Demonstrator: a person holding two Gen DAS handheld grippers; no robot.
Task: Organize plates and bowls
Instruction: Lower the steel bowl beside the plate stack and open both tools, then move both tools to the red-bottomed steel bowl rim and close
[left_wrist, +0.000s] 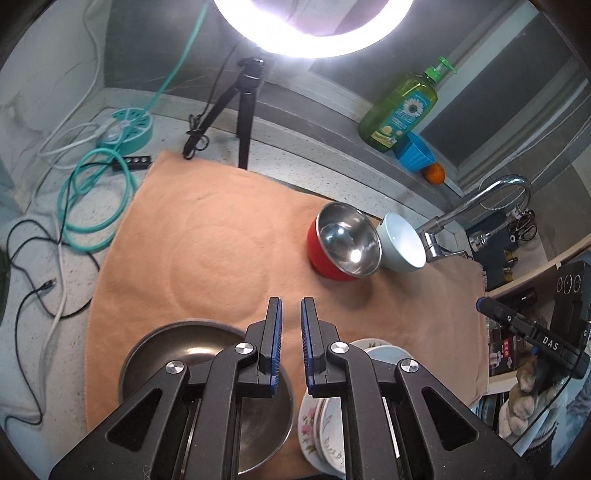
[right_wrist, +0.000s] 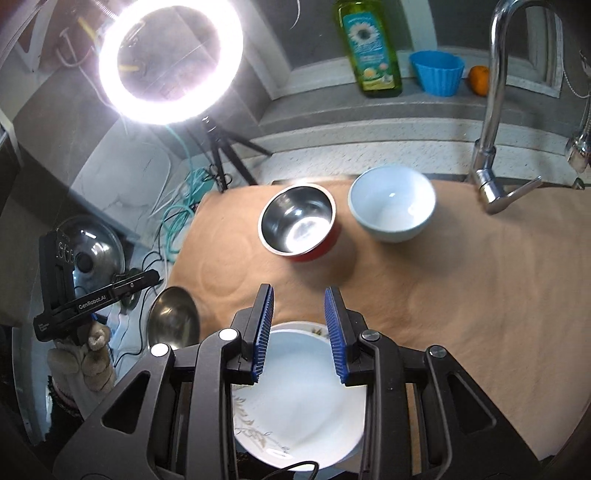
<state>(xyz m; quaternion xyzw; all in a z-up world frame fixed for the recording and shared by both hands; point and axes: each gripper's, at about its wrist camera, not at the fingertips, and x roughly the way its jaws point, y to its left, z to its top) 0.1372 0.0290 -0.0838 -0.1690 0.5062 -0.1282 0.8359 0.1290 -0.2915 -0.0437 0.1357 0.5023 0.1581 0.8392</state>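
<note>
A red bowl with a steel inside (left_wrist: 345, 242) (right_wrist: 299, 223) and a pale blue bowl (left_wrist: 400, 243) (right_wrist: 392, 208) stand side by side at the far side of an orange towel (left_wrist: 221, 236) (right_wrist: 461, 277). A steel bowl (left_wrist: 166, 365) (right_wrist: 173, 319) sits at the towel's near left. A stack of white patterned plates (left_wrist: 317, 428) (right_wrist: 295, 391) lies at the near edge. My left gripper (left_wrist: 291, 306) hovers above the steel bowl and plates, its jaws a narrow gap apart and empty. My right gripper (right_wrist: 299, 295) is open and empty above the plates.
A ring light on a tripod (left_wrist: 243, 107) (right_wrist: 218, 147) stands behind the towel, with cables (left_wrist: 92, 192) to the left. A faucet (left_wrist: 480, 206) (right_wrist: 491, 110) stands at the right. A green soap bottle (left_wrist: 400, 107) (right_wrist: 369, 48), a blue cup (right_wrist: 437, 72) and an orange (right_wrist: 479, 79) are on the ledge.
</note>
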